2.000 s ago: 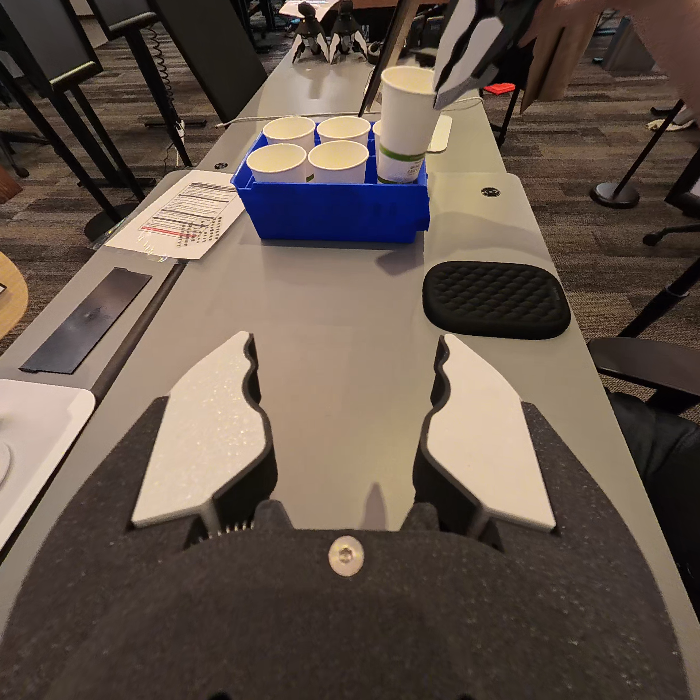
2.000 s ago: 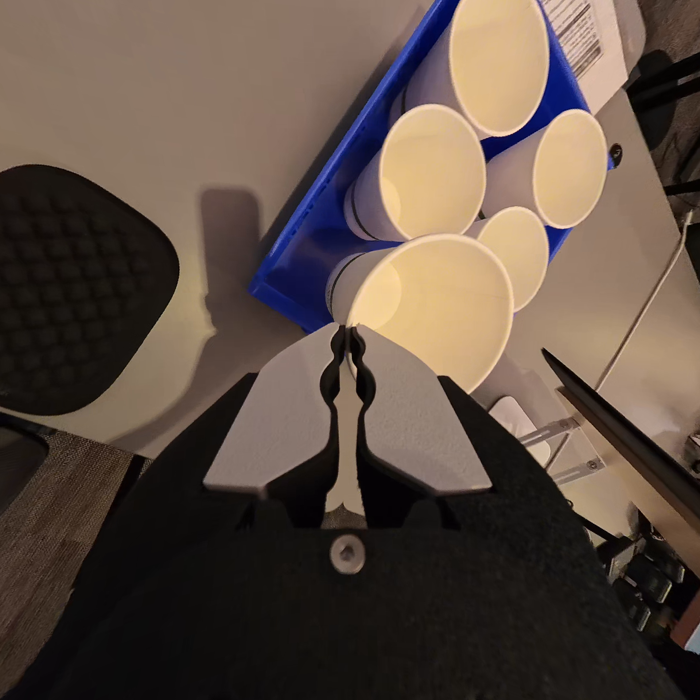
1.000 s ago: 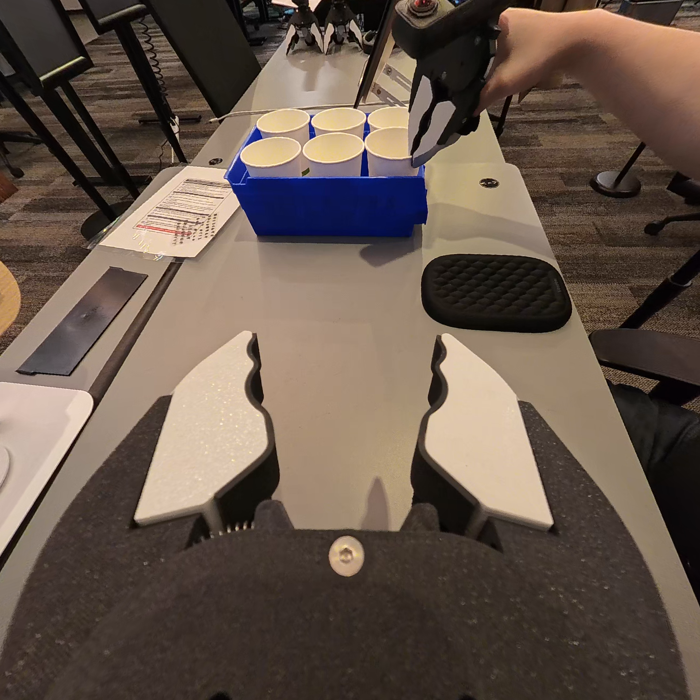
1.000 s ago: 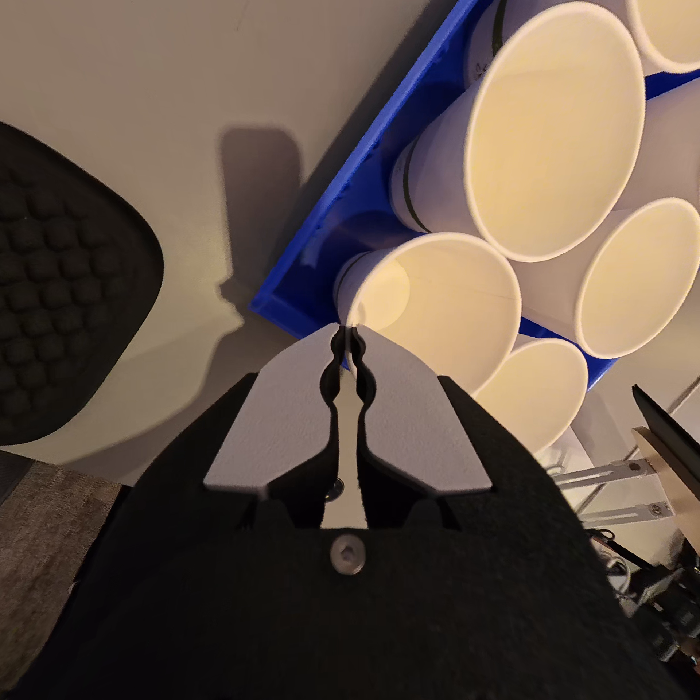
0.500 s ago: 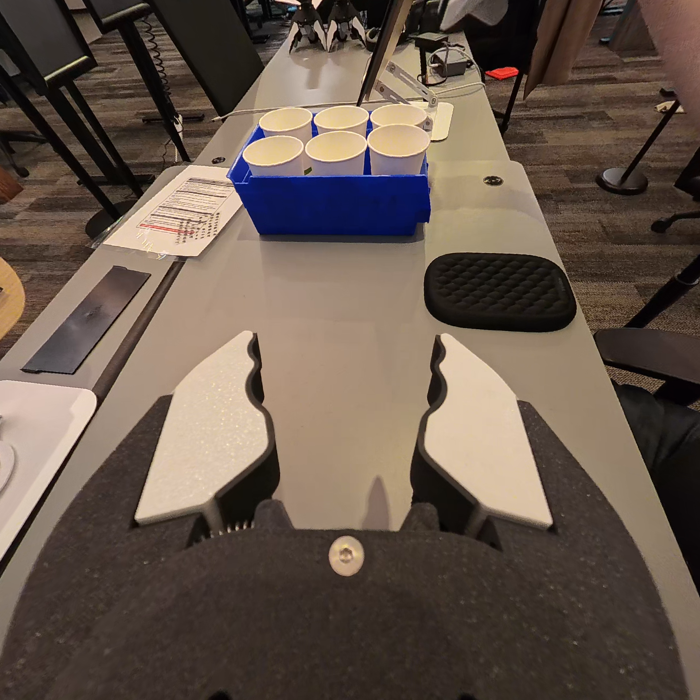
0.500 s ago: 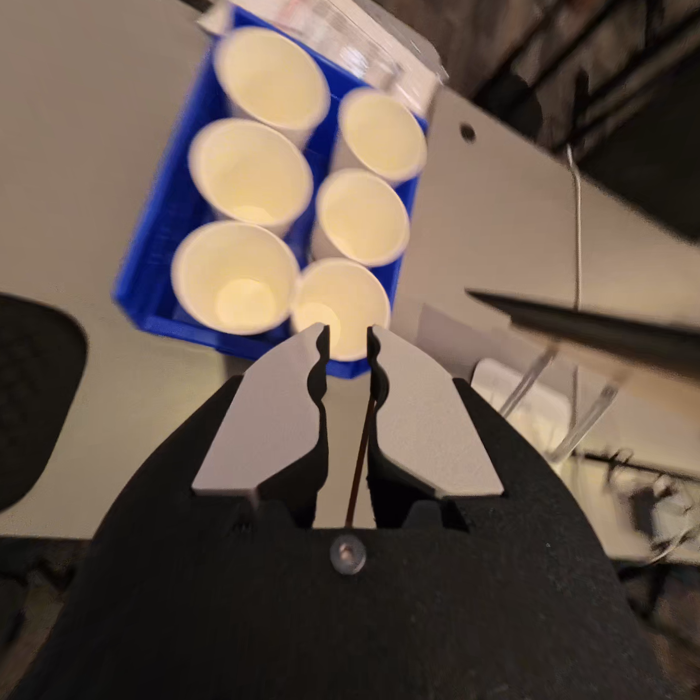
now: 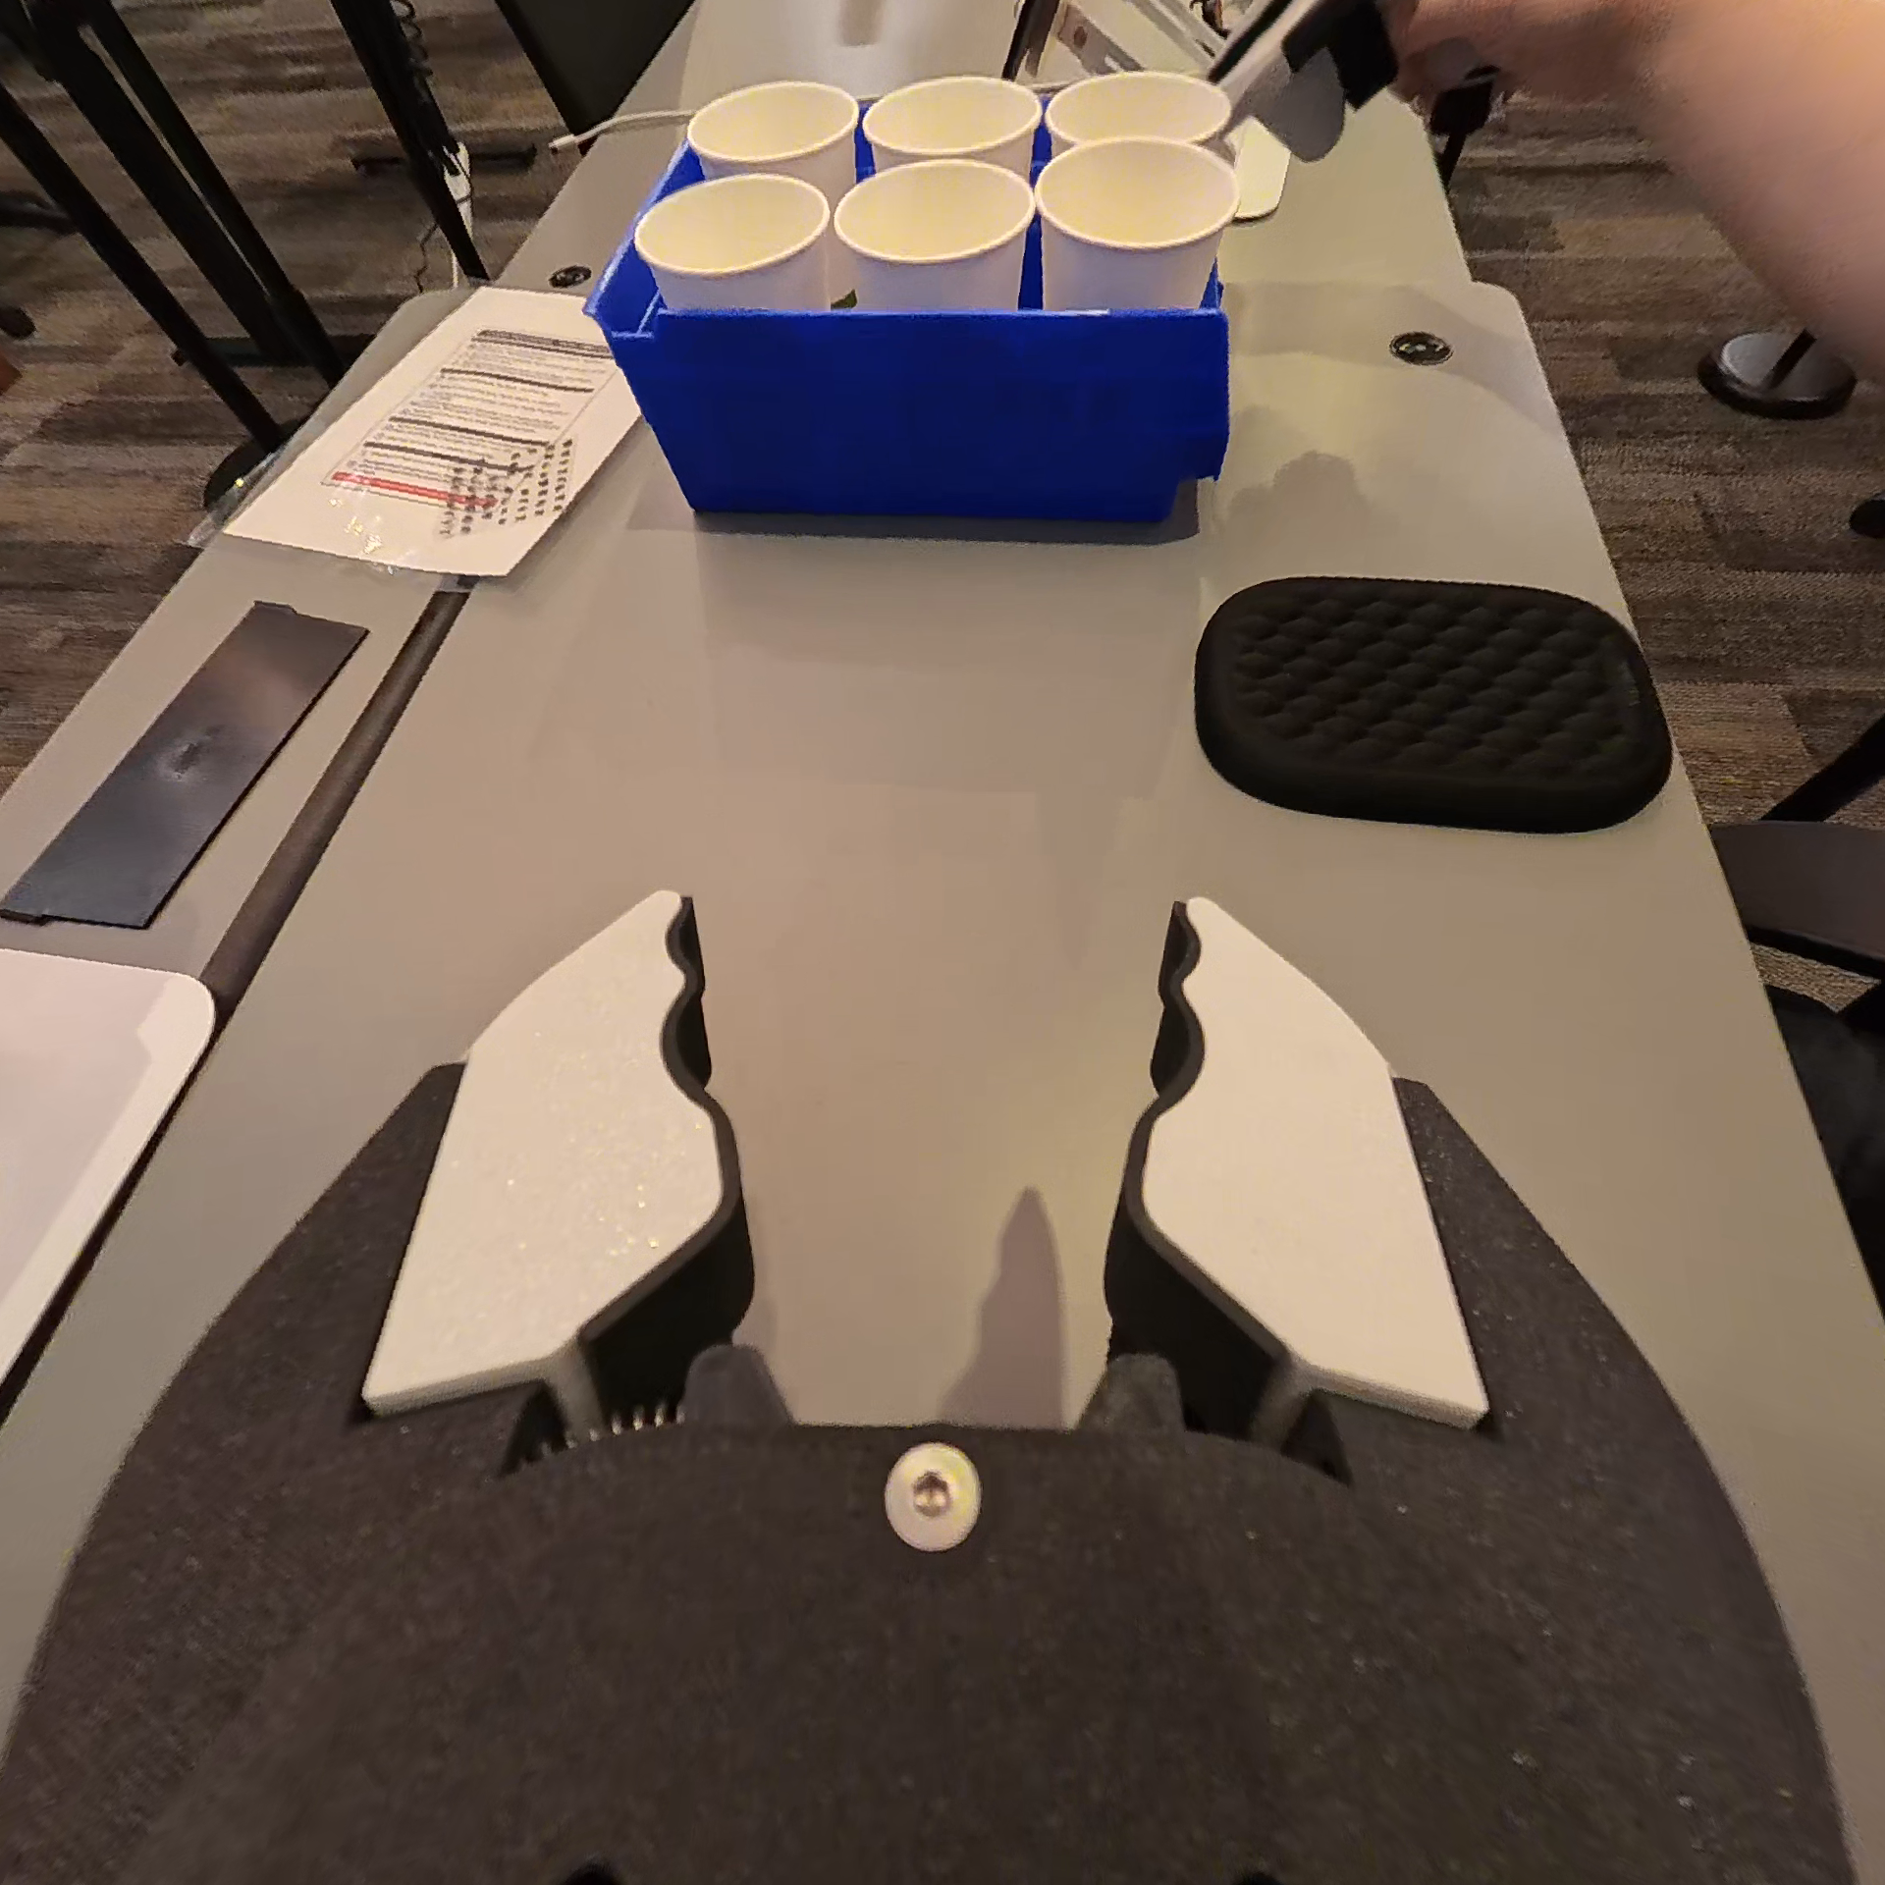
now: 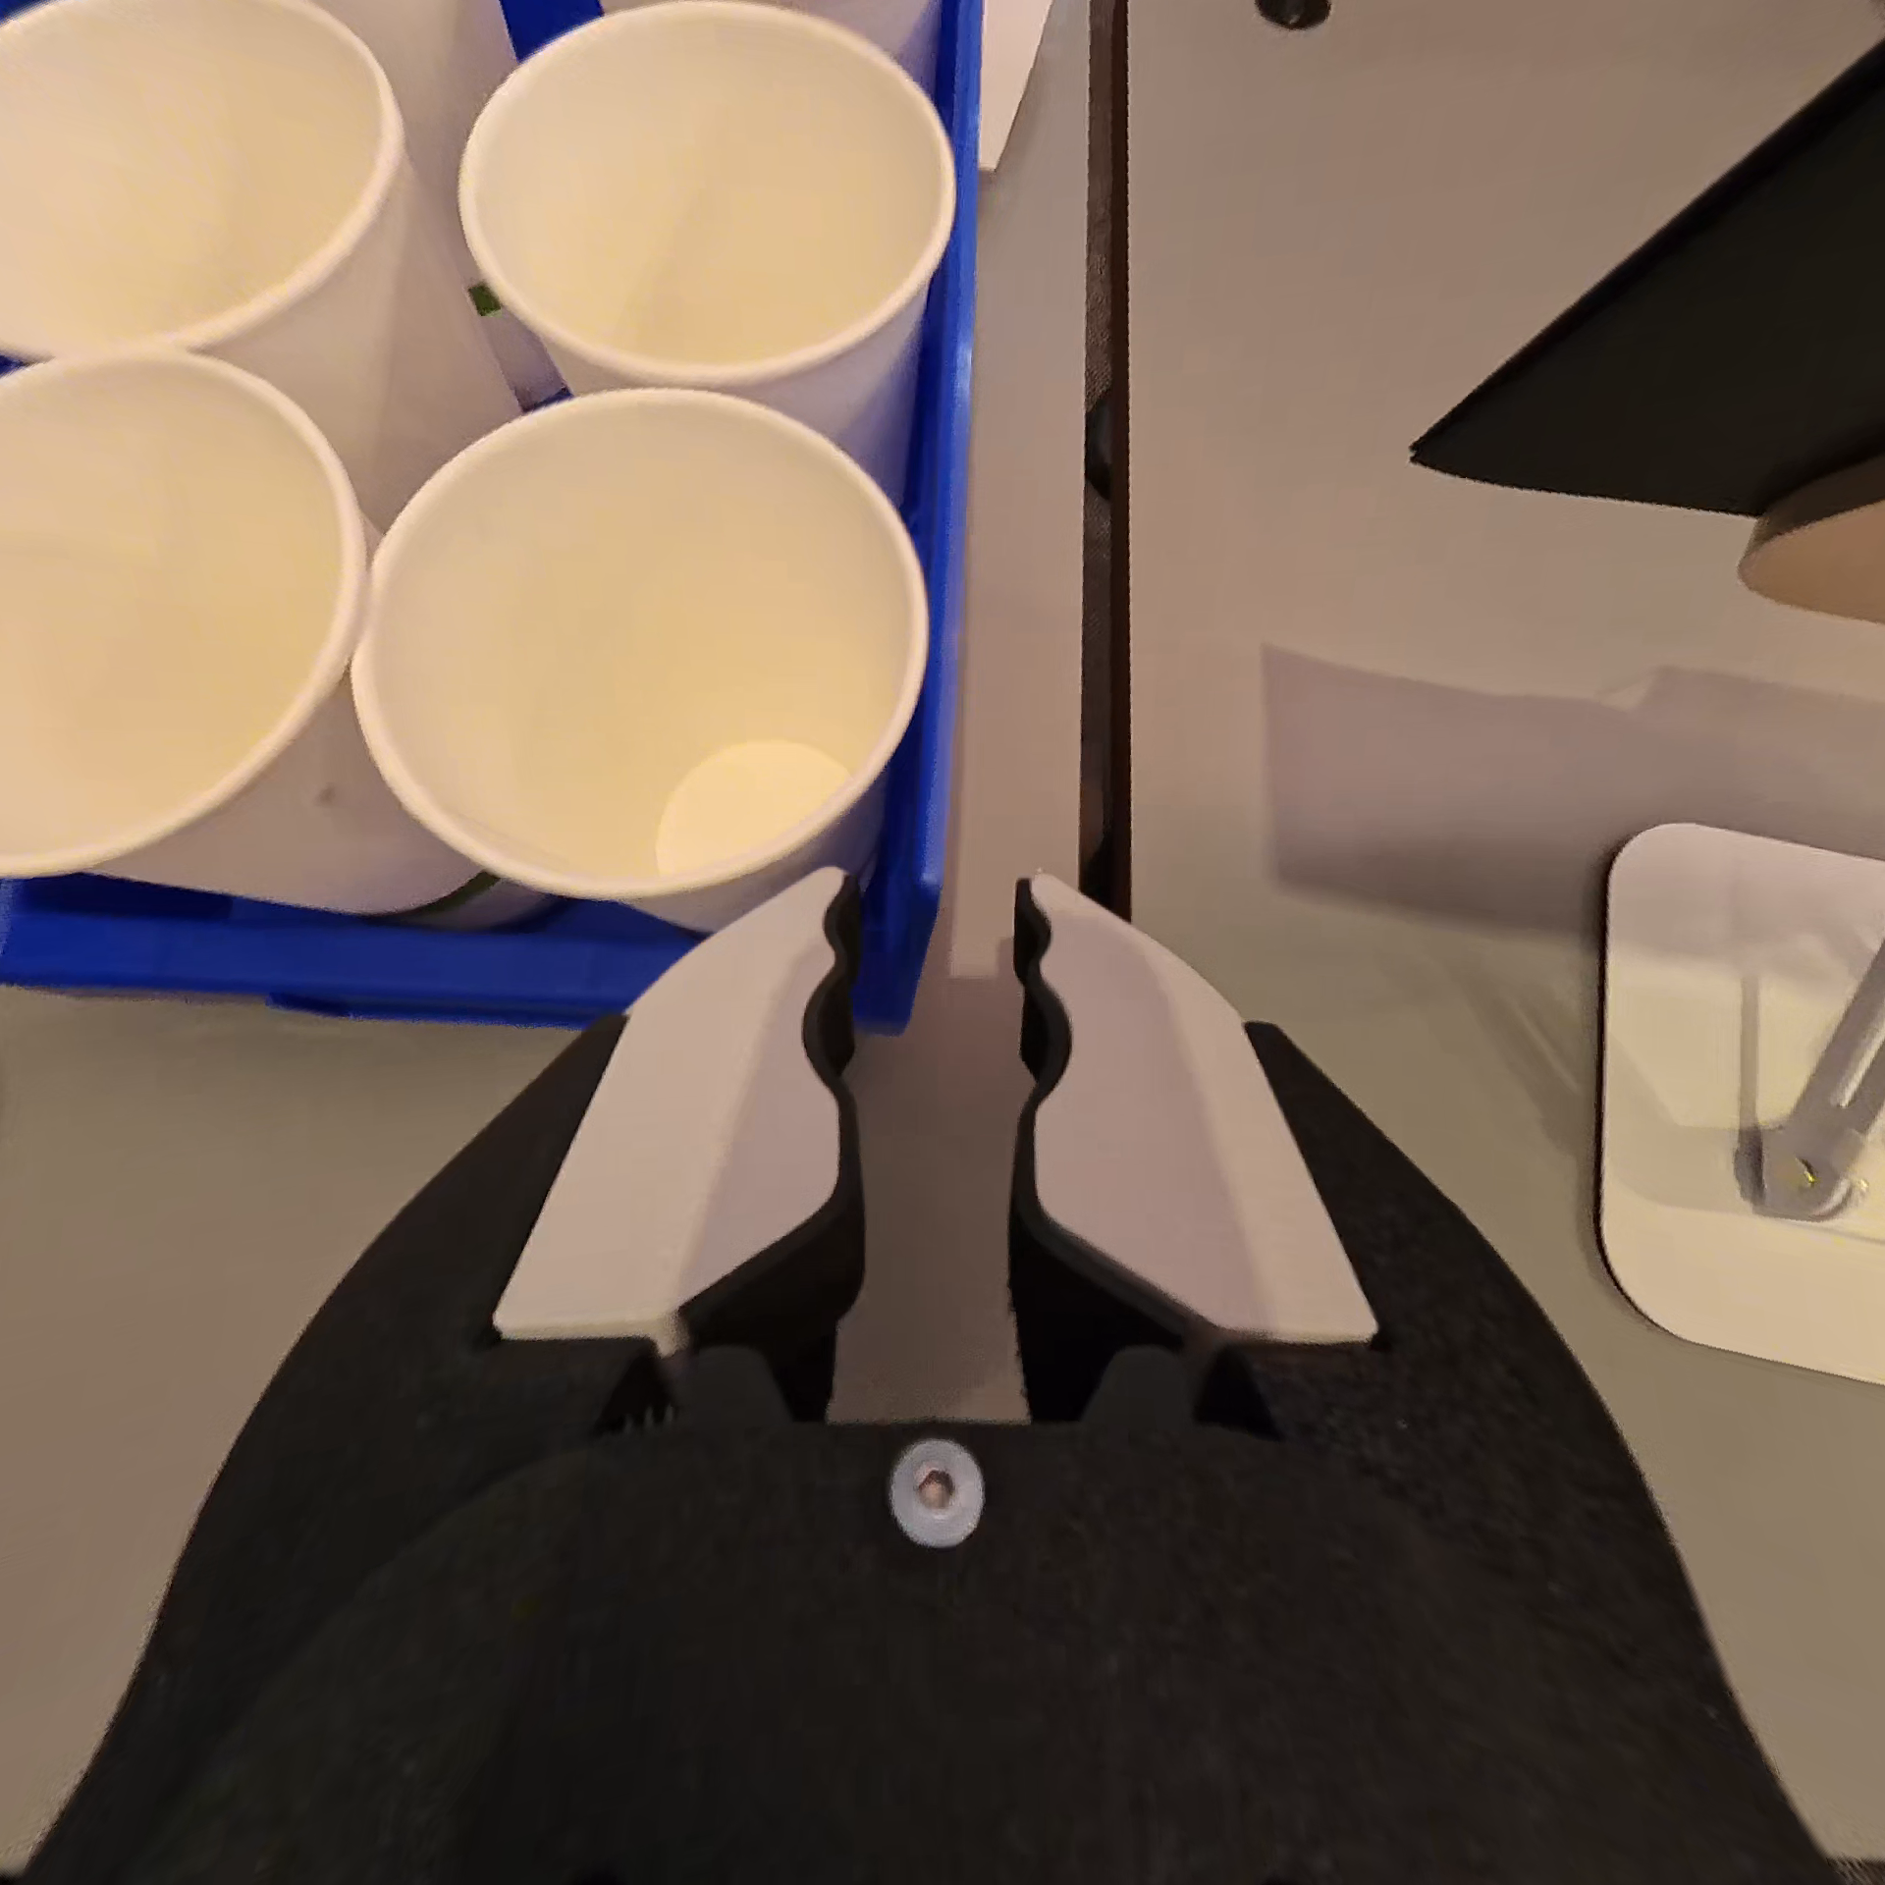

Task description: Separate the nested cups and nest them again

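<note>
Grey table (carpeted room) bears blue bin.

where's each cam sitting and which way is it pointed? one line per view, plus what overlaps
Left wrist view: low over the near table, facing along it to the blue bin of paper cups; own left gripper open, right gripper and a hand far off.
Right wrist view: above the bin's corner, facing down; own right gripper open.
Shared: bin, cups, table.

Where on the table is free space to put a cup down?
The table is bare between the blue bin, the black pad and the left gripper. The bin is crowded: six cups.
</note>
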Tool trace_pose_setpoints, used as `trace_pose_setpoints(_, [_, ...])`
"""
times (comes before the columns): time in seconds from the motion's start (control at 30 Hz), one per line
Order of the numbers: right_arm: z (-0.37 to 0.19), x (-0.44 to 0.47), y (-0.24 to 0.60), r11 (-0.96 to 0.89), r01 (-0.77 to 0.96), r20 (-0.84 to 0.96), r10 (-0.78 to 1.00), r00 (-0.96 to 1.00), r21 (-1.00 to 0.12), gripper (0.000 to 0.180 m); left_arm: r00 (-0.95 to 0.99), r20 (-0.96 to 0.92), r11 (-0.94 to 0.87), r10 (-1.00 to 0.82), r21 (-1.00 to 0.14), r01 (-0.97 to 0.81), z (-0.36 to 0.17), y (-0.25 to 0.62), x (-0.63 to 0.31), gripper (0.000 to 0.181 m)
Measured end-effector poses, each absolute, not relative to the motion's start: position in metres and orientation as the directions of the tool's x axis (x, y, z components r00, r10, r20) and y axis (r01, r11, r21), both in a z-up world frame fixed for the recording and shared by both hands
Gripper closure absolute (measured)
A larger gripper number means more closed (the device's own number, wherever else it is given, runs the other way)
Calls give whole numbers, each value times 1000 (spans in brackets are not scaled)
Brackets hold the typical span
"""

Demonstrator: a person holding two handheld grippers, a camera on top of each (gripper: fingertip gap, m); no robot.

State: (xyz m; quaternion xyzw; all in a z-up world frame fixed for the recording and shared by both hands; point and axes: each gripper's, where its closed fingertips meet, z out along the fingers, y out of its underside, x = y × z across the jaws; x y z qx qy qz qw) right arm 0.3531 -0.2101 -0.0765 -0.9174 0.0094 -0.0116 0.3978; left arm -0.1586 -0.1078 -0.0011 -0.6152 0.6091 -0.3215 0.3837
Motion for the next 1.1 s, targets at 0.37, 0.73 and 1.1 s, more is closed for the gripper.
trace_pose_setpoints(0.37, [-96,339,-191,-642,-24,-35,3,999,-766,176,72,-71,24,-995,-857,-516,-6,-101,-160,96])
trace_pose_setpoints(0.73, [-97,307,-189,-593,-4,4,-13,1000,-805,175,555,-340,-77,-759,-800,-595,61,-39,-294,98])
trace_pose_setpoints(1.1, [-96,286,-187,-538,11,10,4,1000,-843,174,927,-266,-582,-264,-722,-373,-35,-103,-561,100])
